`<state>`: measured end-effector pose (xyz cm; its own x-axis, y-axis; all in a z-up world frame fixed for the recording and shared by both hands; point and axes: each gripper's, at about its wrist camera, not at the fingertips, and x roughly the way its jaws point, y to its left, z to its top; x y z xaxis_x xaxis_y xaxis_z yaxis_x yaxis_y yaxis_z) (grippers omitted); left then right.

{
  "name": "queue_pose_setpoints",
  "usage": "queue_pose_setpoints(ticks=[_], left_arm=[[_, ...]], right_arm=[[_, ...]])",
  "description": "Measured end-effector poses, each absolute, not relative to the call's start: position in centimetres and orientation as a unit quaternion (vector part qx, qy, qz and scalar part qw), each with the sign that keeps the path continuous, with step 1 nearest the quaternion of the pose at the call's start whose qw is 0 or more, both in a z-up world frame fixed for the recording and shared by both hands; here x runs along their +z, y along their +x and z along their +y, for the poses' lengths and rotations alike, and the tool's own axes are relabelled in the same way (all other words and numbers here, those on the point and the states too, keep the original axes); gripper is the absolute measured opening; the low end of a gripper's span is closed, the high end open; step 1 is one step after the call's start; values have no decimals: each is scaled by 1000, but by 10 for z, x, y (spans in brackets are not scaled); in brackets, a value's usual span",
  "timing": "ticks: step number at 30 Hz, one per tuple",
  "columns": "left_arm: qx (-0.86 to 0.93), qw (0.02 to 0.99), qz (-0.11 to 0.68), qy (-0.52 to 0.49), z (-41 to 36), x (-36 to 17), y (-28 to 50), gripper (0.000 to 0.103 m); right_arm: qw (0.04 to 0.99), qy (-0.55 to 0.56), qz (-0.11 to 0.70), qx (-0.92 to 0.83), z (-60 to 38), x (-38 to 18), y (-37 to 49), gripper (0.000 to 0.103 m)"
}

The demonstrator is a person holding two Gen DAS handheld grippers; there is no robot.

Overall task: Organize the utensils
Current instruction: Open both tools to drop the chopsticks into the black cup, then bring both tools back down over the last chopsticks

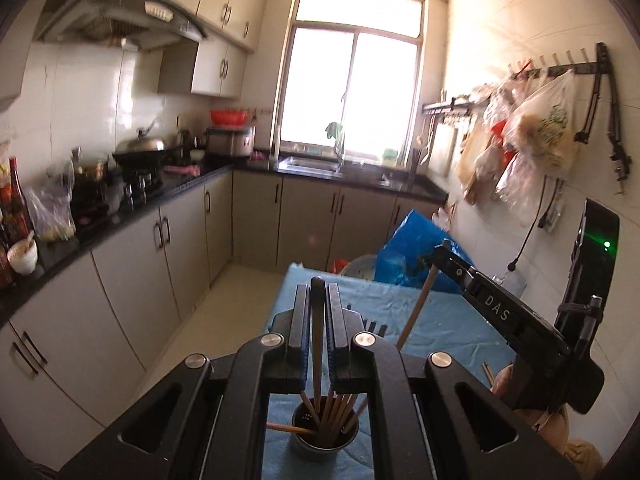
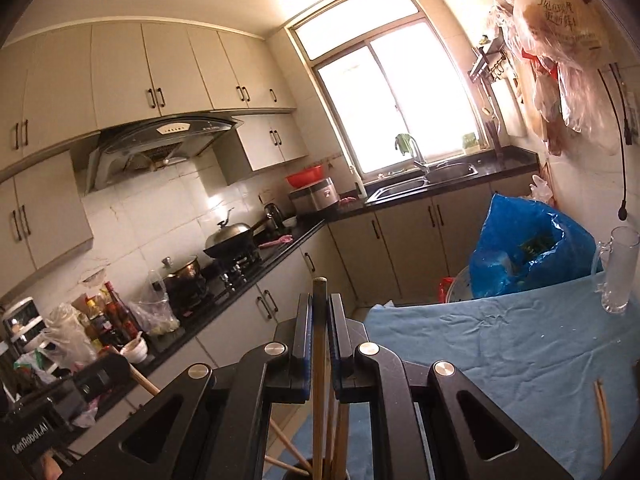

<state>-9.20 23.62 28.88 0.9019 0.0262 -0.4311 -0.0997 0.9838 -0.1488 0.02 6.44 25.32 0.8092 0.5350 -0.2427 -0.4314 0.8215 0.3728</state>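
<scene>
Both grippers pinch one chopstick each: left gripper, right gripper, above the cup at bottom centre; blue cloth looks mostly bare toward its far edge.

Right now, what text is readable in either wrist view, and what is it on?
"DAS": on the right gripper's black body, left wrist view.
"GenRobot.AI": on the left gripper's body, low left in the right wrist view.
Plastic bag on the wall: printed characters, too blurred to read.
Sauce bottles on the counter: labels too small to read.
</scene>
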Motion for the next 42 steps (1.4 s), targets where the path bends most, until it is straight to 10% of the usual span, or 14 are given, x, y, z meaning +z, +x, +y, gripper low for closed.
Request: queue_pose_setpoints(ticks=[17,22,42], left_arm=[[40,950,293,-102,232,235,-71,7],[52,953,280,-100,230,240,-87,32],[108,963,247,-19,153,228,-156,63]], right_arm=[[922,116,258,265,80,184,11,10],[921,123,259,264,73,185,8,25],[929,159,283,180,-45,156,-32,49]])
